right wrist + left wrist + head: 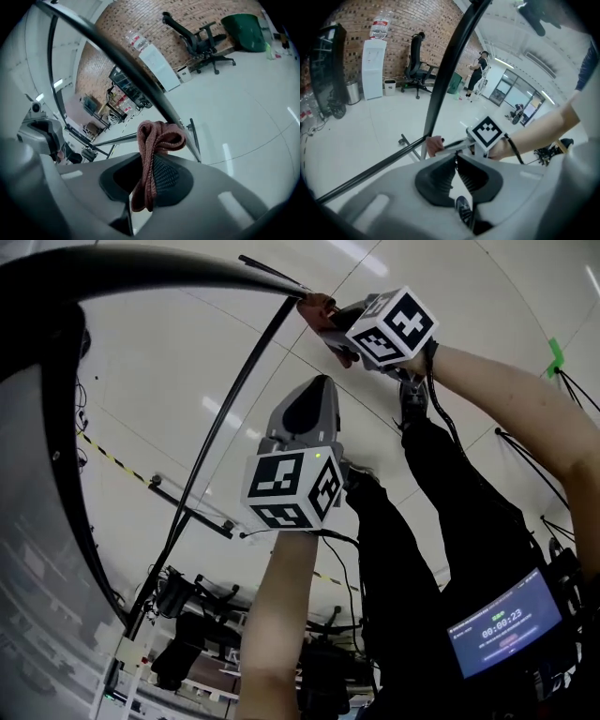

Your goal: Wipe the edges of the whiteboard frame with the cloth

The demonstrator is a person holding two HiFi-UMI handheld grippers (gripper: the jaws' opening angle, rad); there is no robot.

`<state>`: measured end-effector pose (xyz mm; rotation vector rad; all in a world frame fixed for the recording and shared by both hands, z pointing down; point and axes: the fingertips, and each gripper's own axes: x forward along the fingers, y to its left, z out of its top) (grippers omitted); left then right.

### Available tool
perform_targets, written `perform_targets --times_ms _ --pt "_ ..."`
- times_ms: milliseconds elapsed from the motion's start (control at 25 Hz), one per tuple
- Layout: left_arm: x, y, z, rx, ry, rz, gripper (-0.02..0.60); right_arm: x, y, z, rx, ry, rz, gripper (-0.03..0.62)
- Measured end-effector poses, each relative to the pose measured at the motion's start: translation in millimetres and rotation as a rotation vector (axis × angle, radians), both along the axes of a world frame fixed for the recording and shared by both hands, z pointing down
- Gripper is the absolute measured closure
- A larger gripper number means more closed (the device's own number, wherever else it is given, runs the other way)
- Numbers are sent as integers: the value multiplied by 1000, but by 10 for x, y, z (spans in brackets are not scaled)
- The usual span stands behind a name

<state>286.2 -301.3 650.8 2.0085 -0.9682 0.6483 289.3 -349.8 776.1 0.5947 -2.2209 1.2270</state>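
Reddish-brown cloth (157, 140), coarse ribbed knit, matt; black whiteboard frame (136, 71), smooth with slight sheen; right gripper (149, 164), matt grey plastic shell, black dimpled pads (164, 177); floor (243, 108) at 3 o'clock, pale and glossy; wall (140, 16) at 12 o'clock, rough brick

Screen (506, 622), lower right of the head view: a green timer reading 00:00:23; the smaller lines around it are too small to read.
Nearer marker cube (292, 489), centre of the head view: black-and-white square code patterns, no letters.
Farther marker cube (394, 327), upper middle: the same kind of patterns.
Water bottle label (380, 22), upper left of the left gripper view: red, print unreadable.
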Motion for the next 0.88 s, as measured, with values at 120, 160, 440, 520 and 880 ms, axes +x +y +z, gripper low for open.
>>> perform_targets --times_ms 120,160,440,520,880 --pt "-19 -120 119 24 -39 -13 566 83 -252 -66 155 105 -16 537" --pt "-36 -143 165 29 -55 -25 566 132 -356 -92 211 144 -9 536" --pt "-97 -92 465 -34 -62 -166 566 353 -709 -57 439 391 37 536" --pt "-48 10 485 -34 -63 -193 566 432 -729 -25 476 447 42 536" --pt "-384 394 384 -48 -8 -338 566 228 -877 116 454 533 -38 536"
